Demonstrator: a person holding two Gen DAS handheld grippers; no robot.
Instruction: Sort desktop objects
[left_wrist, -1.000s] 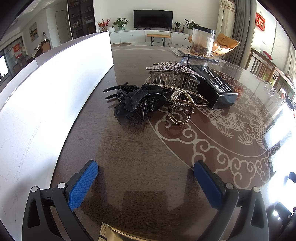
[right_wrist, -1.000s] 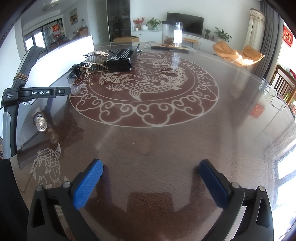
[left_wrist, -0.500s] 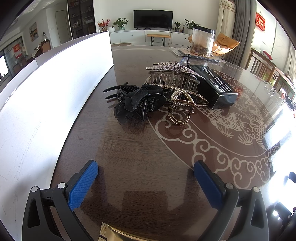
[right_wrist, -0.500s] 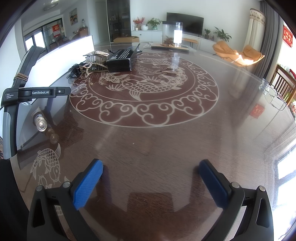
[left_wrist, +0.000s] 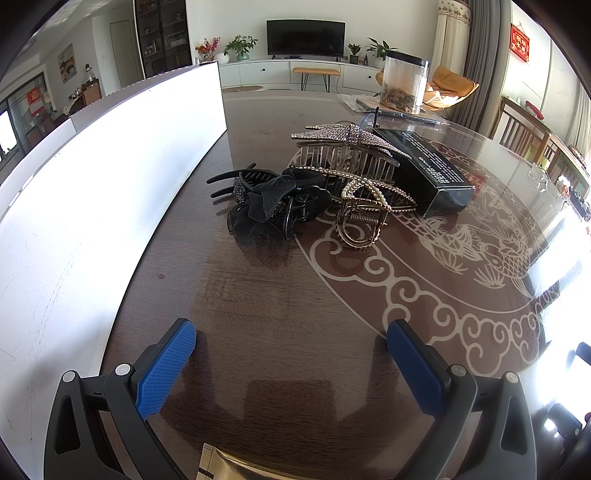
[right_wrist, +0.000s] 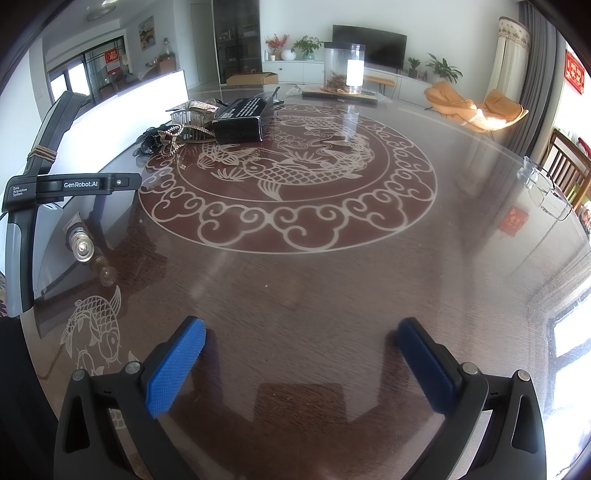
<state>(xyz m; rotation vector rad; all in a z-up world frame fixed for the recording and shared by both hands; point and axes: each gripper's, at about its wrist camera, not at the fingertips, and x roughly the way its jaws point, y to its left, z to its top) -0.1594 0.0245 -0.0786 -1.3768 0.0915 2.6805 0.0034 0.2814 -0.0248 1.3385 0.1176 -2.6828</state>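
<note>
A black bow hair claw (left_wrist: 271, 206), a gold pearl hair claw (left_wrist: 364, 214), a rhinestone star hair claw (left_wrist: 347, 149) and a black box (left_wrist: 424, 170) lie bunched on the dark table. My left gripper (left_wrist: 291, 350) is open and empty, a short way in front of them. My right gripper (right_wrist: 301, 349) is open and empty over bare table; the pile of clips (right_wrist: 177, 134) and the box (right_wrist: 242, 118) lie far off at its upper left. The left gripper's body (right_wrist: 40, 192) shows at that view's left edge.
A long white box wall (left_wrist: 92, 192) runs along the table's left side. A clear jar (left_wrist: 404, 83) stands at the back on a mat with a pen. A gold packet (left_wrist: 236, 467) lies under my left gripper. Clear glasses (right_wrist: 546, 190) rest near the right edge.
</note>
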